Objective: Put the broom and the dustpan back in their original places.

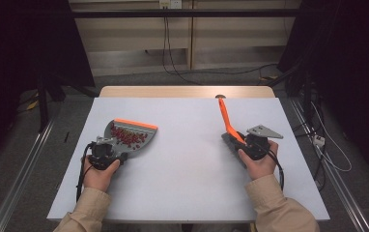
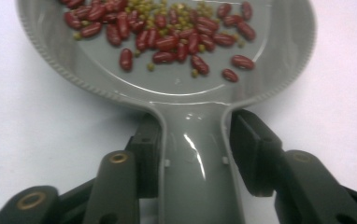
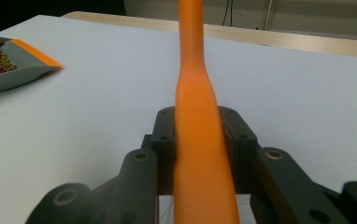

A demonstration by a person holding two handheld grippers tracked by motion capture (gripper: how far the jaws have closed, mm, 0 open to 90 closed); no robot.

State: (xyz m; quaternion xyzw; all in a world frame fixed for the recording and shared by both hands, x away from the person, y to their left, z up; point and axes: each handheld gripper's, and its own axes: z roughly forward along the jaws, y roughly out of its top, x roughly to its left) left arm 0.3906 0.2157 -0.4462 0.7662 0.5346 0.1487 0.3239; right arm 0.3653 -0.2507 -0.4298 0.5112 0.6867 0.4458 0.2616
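Beans, perhaps thirty, fill one dustpan.

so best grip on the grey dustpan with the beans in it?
By its handle, coming in from the near end along the table. The handle is narrow and straight enough to sit between the left gripper jaws, and it lies level, which should keep the beans in the dustpan.

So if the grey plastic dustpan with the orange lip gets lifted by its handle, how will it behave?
The grey plastic dustpan looks rigid, so it should lift without flexing. Its load of loose red and green beans would probably slide or roll if it tilts. The glossy handle may be slippery; the left gripper's right pad stands slightly off it.
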